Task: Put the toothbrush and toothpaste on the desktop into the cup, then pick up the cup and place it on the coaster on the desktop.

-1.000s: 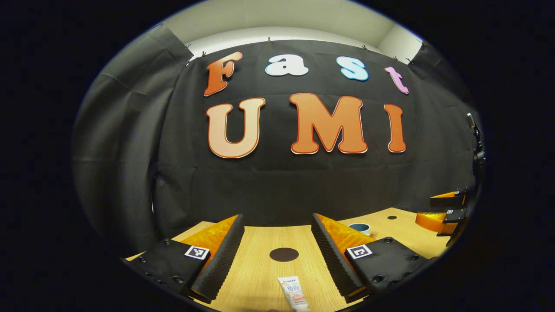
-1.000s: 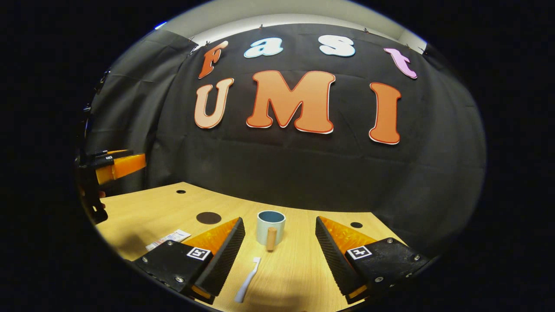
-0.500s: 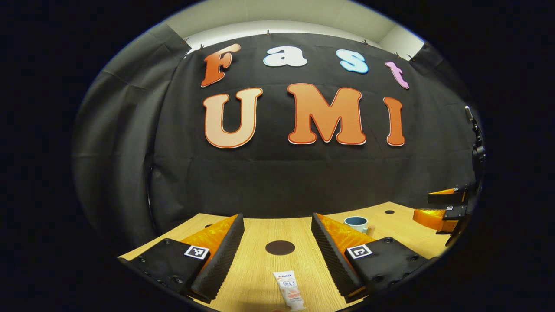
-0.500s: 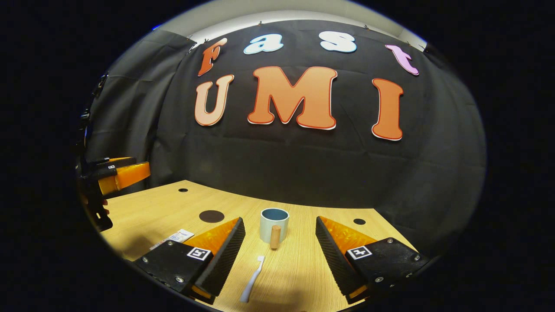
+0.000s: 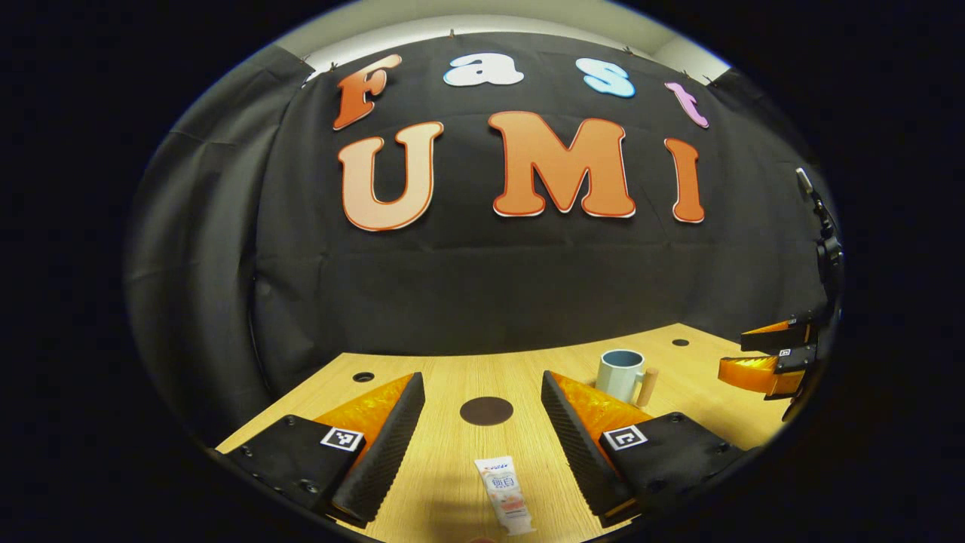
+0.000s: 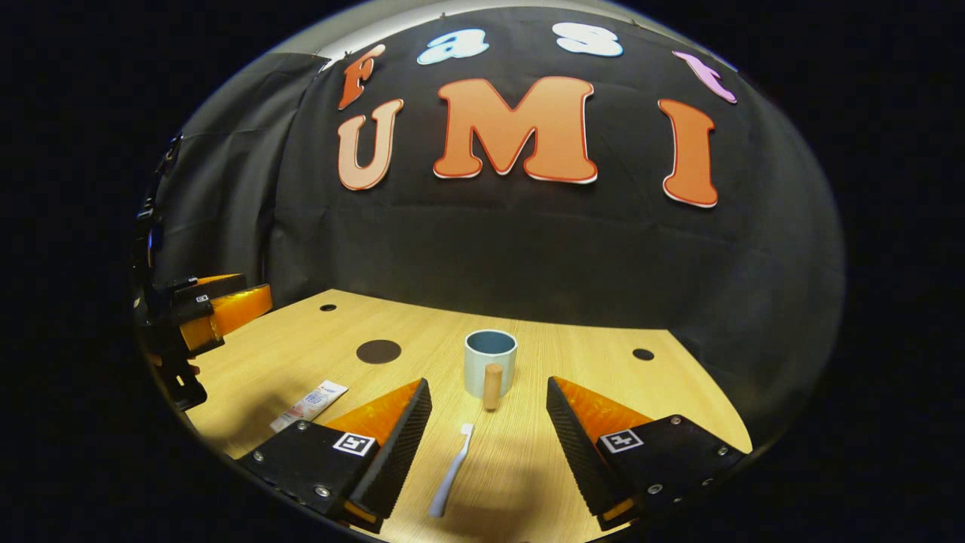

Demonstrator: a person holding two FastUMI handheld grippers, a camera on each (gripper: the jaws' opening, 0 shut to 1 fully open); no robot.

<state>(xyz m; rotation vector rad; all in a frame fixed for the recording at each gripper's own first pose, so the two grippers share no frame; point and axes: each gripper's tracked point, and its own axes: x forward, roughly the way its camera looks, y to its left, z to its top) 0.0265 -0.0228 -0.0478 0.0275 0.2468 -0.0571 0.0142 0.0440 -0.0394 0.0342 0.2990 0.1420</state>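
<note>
Nothing of the task is done yet, judging by how things lie. The toothpaste [image 5: 505,495] lies flat on the wooden desktop [image 5: 452,452], the toothbrush [image 6: 451,480] lies flat as well, and the cup [image 6: 490,362] stands empty and upright, well apart from the coaster [image 5: 486,410]. Both loadings, the lift and the placing on the coaster are still to come.

In the left gripper view, the left gripper [image 5: 481,437] hangs above the desktop with its fingers spread wide and nothing between them. The toothpaste sits at 6 o'clock in that view, just below the gap, the coaster a little beyond it, and the cup off at 3 o'clock.

In the right gripper view, the right gripper [image 6: 488,441] is likewise wide open and empty. The toothbrush lies at 6 o'clock between its fingers, the cup straight beyond it toward 12 o'clock, and the coaster [image 6: 378,351] and toothpaste [image 6: 309,405] off at about 9 o'clock, where the other gripper also shows.

The toothpaste is a small, flattened, soft-looking tube with a printed face. The toothbrush is a slim, pale, rigid stick with a small head pointing toward the cup. The cup is a smooth, pale cylinder with a darker blue inside and a round peg-like handle of wood colour. The coaster is a thin, dark, matte disc. The gripper pads look ribbed.
</note>
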